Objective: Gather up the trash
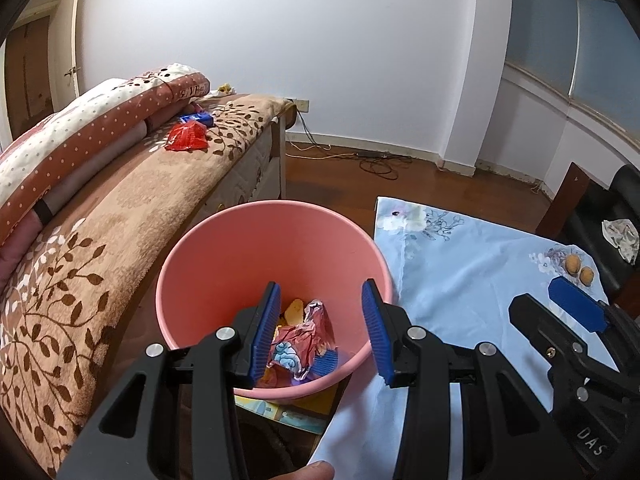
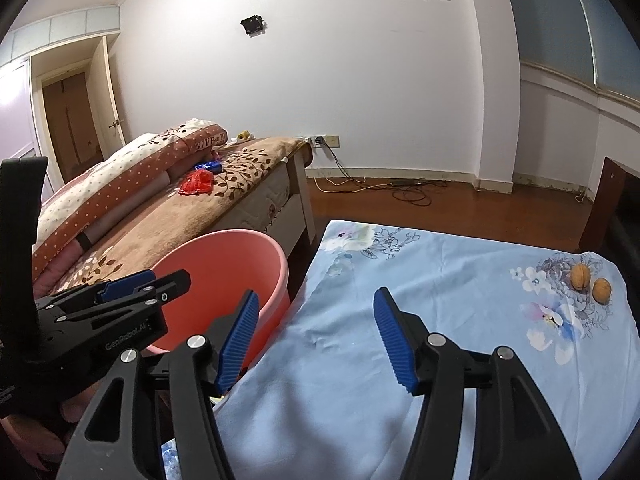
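Observation:
A pink bin [image 1: 224, 256] stands between the bed and the blue floral cloth [image 1: 460, 280]; it also shows in the right wrist view [image 2: 236, 264]. Crumpled foil wrappers [image 1: 308, 340] lie in its bottom. My left gripper [image 1: 322, 328] is open and empty right over the bin's mouth. My right gripper [image 2: 316, 340] is open and empty above the cloth [image 2: 440, 320], beside the bin. A red wrapper [image 1: 187, 138] and a blue packet [image 1: 197, 118] lie on the bed. Two walnuts [image 2: 591, 282] sit at the cloth's far right corner.
The bed [image 1: 120, 200] with a brown leaf blanket and a folded dotted quilt [image 1: 80, 128] fills the left. Cables [image 1: 376, 162] lie on the wooden floor by the wall. A crumpled tissue [image 1: 621, 236] lies on a black chair at the right.

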Tool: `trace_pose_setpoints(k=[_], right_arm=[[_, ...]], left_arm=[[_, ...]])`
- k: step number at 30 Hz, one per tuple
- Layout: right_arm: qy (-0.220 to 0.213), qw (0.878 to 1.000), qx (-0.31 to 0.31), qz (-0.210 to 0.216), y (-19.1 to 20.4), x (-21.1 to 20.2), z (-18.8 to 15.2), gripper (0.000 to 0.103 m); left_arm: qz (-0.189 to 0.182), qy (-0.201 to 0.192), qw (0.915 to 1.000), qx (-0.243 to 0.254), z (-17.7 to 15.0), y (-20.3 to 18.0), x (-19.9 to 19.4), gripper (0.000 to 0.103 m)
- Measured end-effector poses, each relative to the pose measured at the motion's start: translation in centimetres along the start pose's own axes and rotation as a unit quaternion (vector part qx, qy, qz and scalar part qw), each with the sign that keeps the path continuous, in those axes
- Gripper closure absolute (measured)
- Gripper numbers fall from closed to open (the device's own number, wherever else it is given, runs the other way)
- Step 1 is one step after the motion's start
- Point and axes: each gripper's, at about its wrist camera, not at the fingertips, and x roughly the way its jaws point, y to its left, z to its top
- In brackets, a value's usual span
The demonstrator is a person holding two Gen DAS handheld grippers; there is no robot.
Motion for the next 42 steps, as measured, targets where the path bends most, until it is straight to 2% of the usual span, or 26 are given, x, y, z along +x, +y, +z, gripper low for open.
trace_pose_setpoints(k=[14,42], right_arm=[[-0.001,1.000,0.002,0.000,-0.06,-0.18,-0.06,0.044],[0.001,1.000,-0.001,-0.001,-0.12,-0.20,-0.21,0.044]], left_arm=[[0.008,-0.016,0.9998,0.006,0.14,-0.27,-0.74,0.060],[0.010,-0.012,0.9998,0.009,0.13,-0.53,-0.62,0.060]])
